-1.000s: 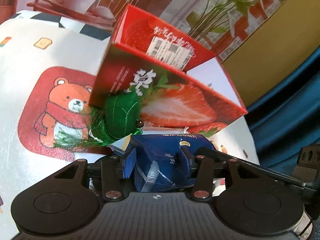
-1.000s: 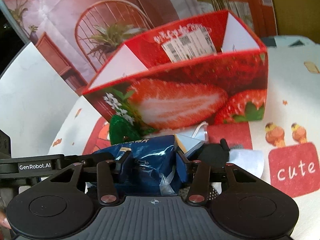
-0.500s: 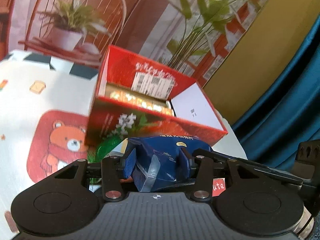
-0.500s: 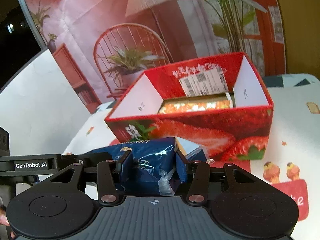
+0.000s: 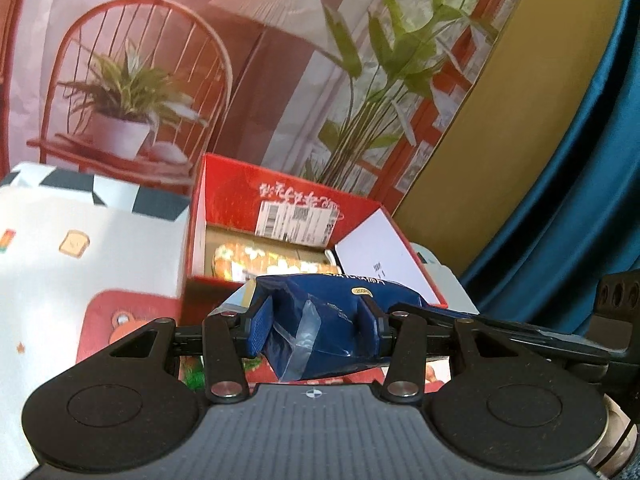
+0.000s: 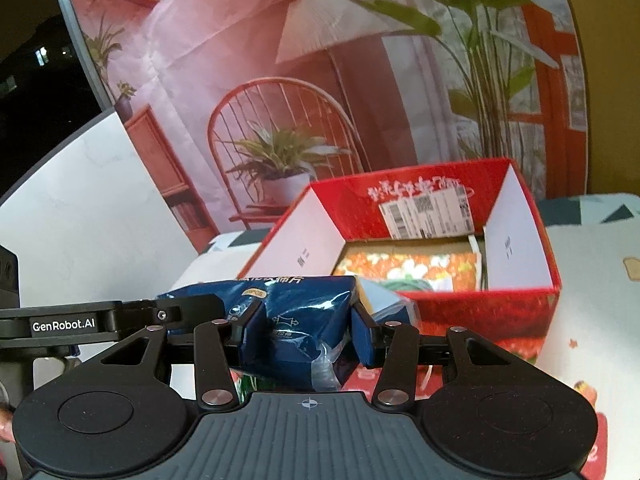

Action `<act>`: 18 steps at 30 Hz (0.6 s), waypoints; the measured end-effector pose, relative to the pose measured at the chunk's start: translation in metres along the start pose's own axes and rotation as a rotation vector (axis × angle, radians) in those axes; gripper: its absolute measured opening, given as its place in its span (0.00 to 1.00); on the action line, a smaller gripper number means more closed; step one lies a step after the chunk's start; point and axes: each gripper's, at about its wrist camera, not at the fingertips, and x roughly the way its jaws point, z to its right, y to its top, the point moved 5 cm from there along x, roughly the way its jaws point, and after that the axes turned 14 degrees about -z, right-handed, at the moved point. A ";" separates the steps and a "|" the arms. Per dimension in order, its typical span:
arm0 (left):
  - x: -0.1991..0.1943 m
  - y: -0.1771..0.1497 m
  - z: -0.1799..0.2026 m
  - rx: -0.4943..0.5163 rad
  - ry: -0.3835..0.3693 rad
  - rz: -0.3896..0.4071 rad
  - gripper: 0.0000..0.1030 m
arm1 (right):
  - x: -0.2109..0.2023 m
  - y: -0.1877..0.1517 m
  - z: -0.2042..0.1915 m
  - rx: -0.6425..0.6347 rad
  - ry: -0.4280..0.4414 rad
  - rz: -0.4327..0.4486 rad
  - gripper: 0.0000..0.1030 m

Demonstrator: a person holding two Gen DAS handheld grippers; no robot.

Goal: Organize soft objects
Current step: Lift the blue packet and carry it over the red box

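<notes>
Strawberry box [image 5: 280, 216] sits lower and farther off in both views than a second ago, its open top now showing a patterned pack [image 6: 404, 266] on its floor, so the blue soft packet [image 5: 320, 320], clamped at either end between the left gripper [image 5: 316, 326] and the right gripper [image 6: 306, 332], has been raised to about rim height, near the front wall, ready to go in. The left view shows the bear tablecloth [image 5: 60, 248]; the right view alone shows a paler pack [image 6: 384, 296] behind the packet, possibly lifted with it.
</notes>
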 end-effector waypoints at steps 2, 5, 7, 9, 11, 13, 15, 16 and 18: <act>0.000 0.004 0.001 0.008 0.001 0.005 0.47 | 0.000 0.005 0.000 -0.003 0.001 0.005 0.42; 0.001 0.010 0.000 0.013 0.000 0.008 0.47 | 0.001 0.013 0.000 -0.012 0.001 0.012 0.42; 0.002 0.016 0.000 0.018 -0.001 0.013 0.47 | 0.001 0.018 0.002 -0.018 0.001 0.014 0.42; 0.005 0.022 -0.001 0.021 -0.007 0.018 0.47 | 0.002 0.025 0.003 -0.022 0.002 0.017 0.42; 0.008 0.030 -0.003 0.020 -0.015 0.018 0.47 | 0.004 0.033 0.006 -0.028 0.003 0.021 0.42; 0.012 0.038 -0.003 0.021 -0.019 0.021 0.47 | 0.006 0.042 0.007 -0.036 -0.001 0.025 0.42; 0.018 0.048 -0.004 0.020 -0.021 0.024 0.47 | 0.009 0.052 0.010 -0.044 -0.007 0.031 0.42; 0.021 0.054 -0.003 0.022 -0.019 0.026 0.47 | 0.011 0.057 0.012 -0.048 -0.009 0.037 0.42; 0.029 0.063 -0.002 0.029 -0.010 0.027 0.47 | 0.016 0.067 0.016 -0.057 -0.017 0.044 0.42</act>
